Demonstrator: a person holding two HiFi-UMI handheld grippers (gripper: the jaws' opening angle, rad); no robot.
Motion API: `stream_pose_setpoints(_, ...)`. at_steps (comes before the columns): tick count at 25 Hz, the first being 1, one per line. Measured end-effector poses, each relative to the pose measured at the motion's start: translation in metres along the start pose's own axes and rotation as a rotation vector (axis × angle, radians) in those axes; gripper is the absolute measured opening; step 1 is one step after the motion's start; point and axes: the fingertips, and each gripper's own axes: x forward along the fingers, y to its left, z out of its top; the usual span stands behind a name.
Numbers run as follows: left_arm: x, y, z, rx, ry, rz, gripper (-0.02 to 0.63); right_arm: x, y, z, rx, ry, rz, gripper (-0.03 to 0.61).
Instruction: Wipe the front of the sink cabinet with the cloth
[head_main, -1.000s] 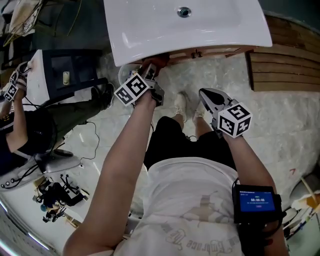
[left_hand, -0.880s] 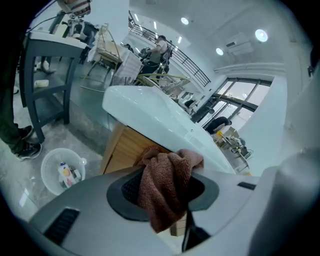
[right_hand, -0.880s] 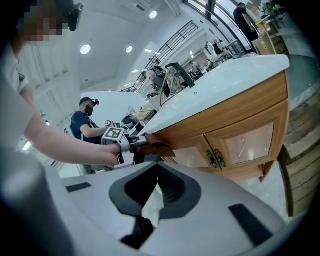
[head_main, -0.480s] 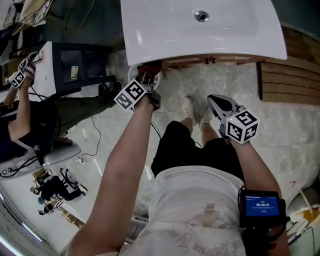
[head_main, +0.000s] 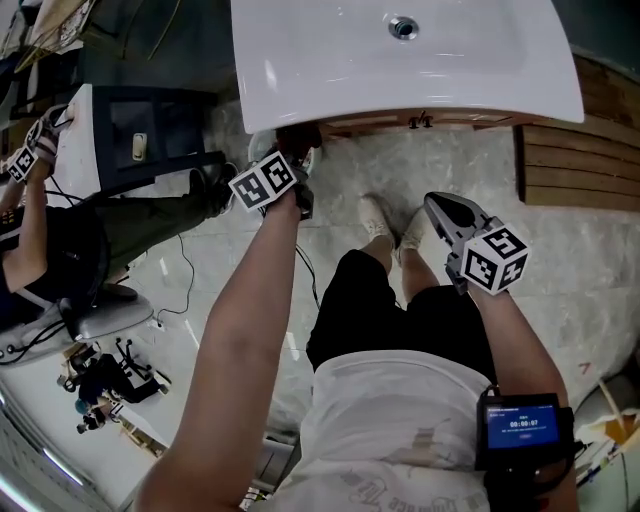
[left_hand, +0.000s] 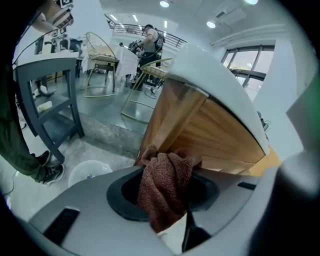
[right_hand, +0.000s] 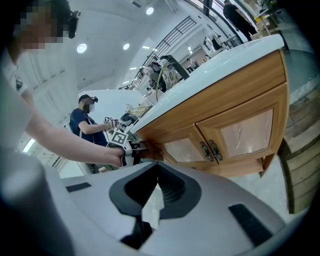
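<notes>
Scene is lit brightly & evenly from overhead: round ceiling lights (left_hand: 164, 4) are seen in both gripper views, w/ daylight added by windows (left_hand: 242, 65) at the right of the left gripper view. Soft glare is thrown on the white sink top (head_main: 300, 60) in the head view, while the sink cabinet (head_main: 400, 122) beneath is left in its shadow. Strong fisheye bending & dark vignetted corners are shown in both gripper views; the cloth (left_hand: 165, 185) is rendered fairly sharp, the nearest foreground blurred.
</notes>
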Motion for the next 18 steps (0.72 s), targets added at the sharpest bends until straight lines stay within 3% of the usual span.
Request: stream_pose_setpoints(18, 0.036, -0.118, -0.031, 0.016, 0.023, -0.223, 0.141, -0.014, -0.015, 0.008, 0.010, -0.040, -0.036, 0.012)
